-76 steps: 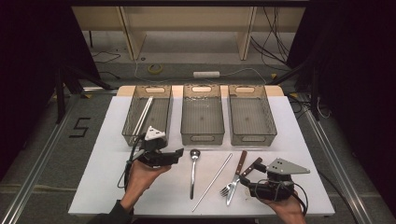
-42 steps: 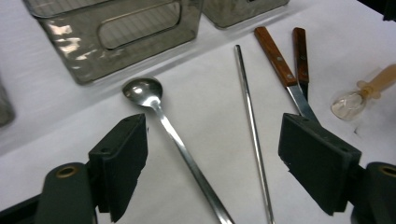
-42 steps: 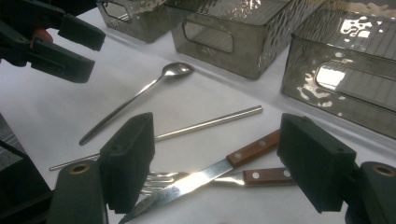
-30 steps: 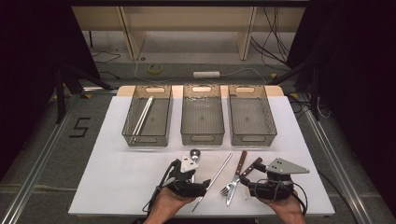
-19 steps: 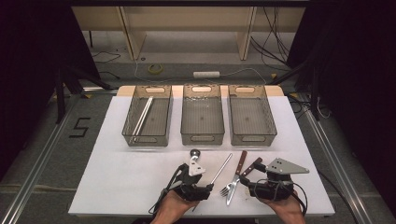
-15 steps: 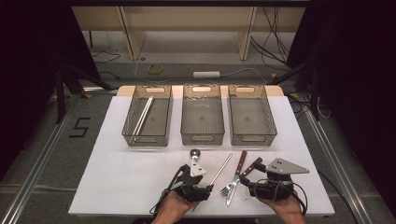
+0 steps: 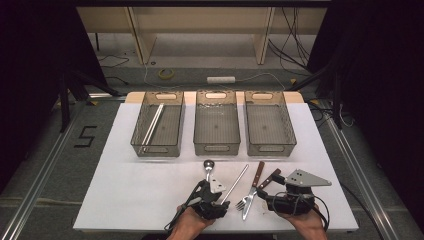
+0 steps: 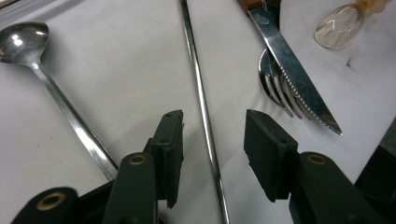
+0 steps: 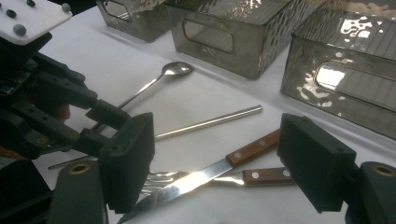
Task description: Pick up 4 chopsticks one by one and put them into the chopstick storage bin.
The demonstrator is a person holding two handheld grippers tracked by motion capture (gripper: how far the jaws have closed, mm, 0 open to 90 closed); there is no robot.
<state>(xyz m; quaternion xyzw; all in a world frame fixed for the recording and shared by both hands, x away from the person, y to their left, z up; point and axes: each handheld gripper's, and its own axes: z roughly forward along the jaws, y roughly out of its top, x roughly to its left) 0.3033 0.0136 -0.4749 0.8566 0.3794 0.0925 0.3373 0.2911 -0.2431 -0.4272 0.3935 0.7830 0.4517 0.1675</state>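
A thin metal straw (image 8: 198,84) lies on the white table (image 7: 130,190), and my left gripper (image 8: 212,123) stands open with one jaw on each side of it, not gripping. A metal spoon (image 8: 23,37) lies just left of the straw. To the right, a wooden-handled knife (image 8: 289,84) lies across a fork (image 8: 275,86). My right gripper (image 9: 219,149) is open and hovers low over the knife (image 9: 210,172) and fork (image 9: 261,176). From above, the left gripper (image 7: 223,202) sits at the straw's (image 7: 236,182) near end and the right gripper (image 7: 262,196) beside the knife (image 7: 256,180).
Three grey bins stand in a row at the back: the left bin (image 7: 156,149) holds a long metal rod, while the middle bin (image 7: 216,148) and right bin (image 7: 270,149) look bare. A small clear spoon-shaped thing (image 8: 338,28) lies beyond the knife. The table's front edge is close behind both hands.
My left gripper has come from near the left bin, rightward and toward the front edge, and now straddles the straw. The right gripper has stayed put.
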